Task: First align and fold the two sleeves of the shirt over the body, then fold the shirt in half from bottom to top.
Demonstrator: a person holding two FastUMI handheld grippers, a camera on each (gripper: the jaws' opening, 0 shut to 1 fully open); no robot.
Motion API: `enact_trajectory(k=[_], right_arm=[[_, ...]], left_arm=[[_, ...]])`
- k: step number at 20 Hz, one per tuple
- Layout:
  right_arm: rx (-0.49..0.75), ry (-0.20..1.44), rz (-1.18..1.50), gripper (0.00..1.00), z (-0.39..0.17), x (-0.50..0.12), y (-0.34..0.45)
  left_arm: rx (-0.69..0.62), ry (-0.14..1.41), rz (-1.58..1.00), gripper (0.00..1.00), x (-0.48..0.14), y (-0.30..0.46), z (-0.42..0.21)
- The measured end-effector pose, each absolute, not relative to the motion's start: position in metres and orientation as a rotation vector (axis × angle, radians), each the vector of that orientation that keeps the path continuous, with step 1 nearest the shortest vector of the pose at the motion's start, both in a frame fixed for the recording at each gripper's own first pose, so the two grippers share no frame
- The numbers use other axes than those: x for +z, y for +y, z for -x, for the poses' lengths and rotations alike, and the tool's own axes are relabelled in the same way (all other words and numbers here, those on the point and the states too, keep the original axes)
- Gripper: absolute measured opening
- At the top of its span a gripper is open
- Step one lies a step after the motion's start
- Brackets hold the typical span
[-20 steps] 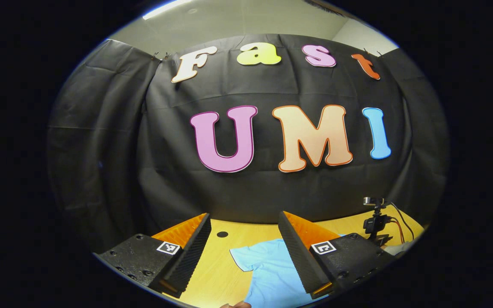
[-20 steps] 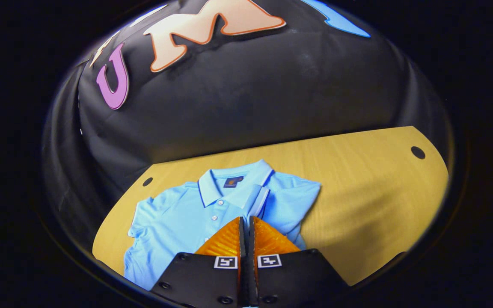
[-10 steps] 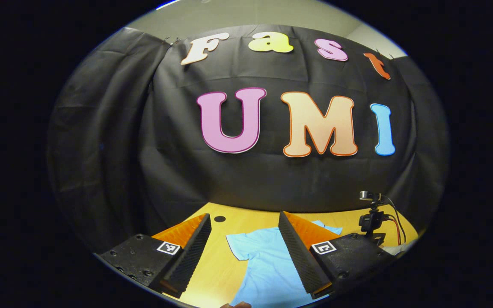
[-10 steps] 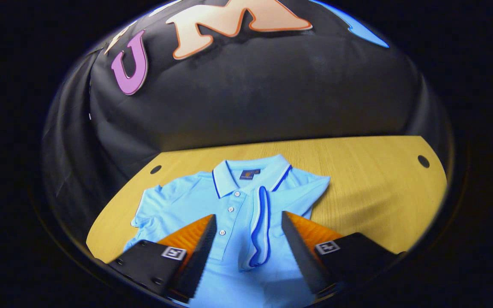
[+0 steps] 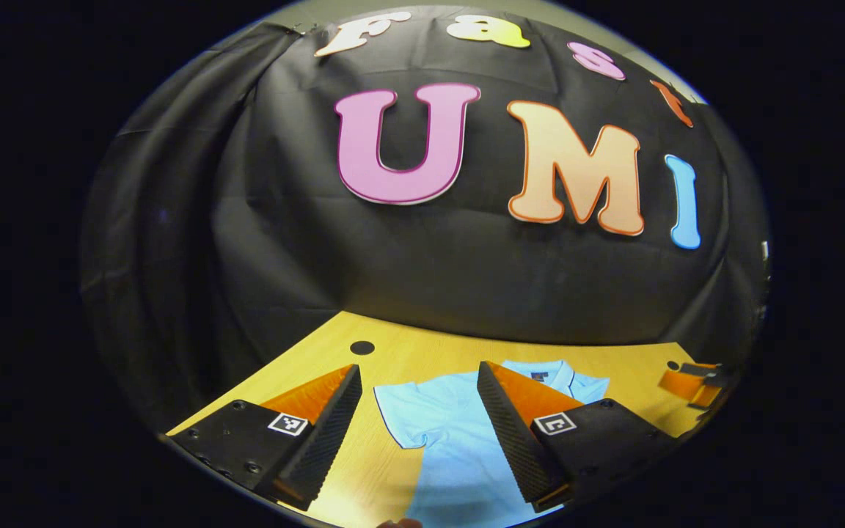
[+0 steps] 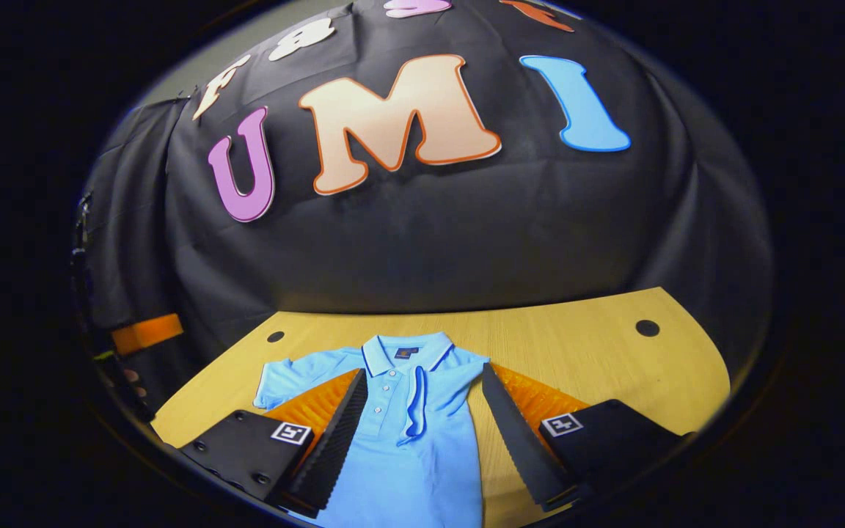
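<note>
A light blue polo shirt point(image 6: 408, 447) lies face up on the yellow table point(image 6: 598, 367), collar point(image 6: 404, 352) toward the wall. One sleeve point(image 6: 416, 400), with its striped cuff, is folded over the chest beside the buttons. The other sleeve point(image 6: 283, 378) still lies spread out flat on the table. My right gripper point(image 6: 425, 370) hovers open over the chest, the folded sleeve between its fingers but untouched. My left gripper point(image 5: 418, 367) is open above the spread sleeve point(image 5: 400, 414) of the shirt point(image 5: 444, 447). The left gripper view also shows the right gripper point(image 5: 690, 381) at the far right.
The wooden table point(image 5: 393, 352) has round cable holes point(image 6: 646, 328) point(image 5: 361, 347) near its back edge. The black cloth wall stands right behind it. In the right gripper view the left gripper point(image 6: 147, 334) appears at the left edge.
My right gripper has opened, let go of the folded sleeve and drawn back from the shirt. My left gripper has tipped down and moved in, so more of the shirt shows.
</note>
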State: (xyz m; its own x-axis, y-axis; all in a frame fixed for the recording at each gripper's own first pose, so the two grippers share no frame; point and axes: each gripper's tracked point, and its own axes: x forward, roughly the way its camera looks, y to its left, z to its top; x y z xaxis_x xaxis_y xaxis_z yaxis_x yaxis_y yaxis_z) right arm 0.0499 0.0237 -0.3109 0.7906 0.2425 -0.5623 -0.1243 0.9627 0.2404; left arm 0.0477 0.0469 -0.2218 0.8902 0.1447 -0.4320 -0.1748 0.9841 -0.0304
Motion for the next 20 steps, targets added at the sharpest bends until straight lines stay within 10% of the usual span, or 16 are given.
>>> enact_trajectory(k=[20], right_arm=[[0.0,0.677,-0.094,0.98,0.026,-0.293,-0.04]], left_arm=[[0.275,0.773,0.065,0.95,-0.411,0.09,-0.106]])
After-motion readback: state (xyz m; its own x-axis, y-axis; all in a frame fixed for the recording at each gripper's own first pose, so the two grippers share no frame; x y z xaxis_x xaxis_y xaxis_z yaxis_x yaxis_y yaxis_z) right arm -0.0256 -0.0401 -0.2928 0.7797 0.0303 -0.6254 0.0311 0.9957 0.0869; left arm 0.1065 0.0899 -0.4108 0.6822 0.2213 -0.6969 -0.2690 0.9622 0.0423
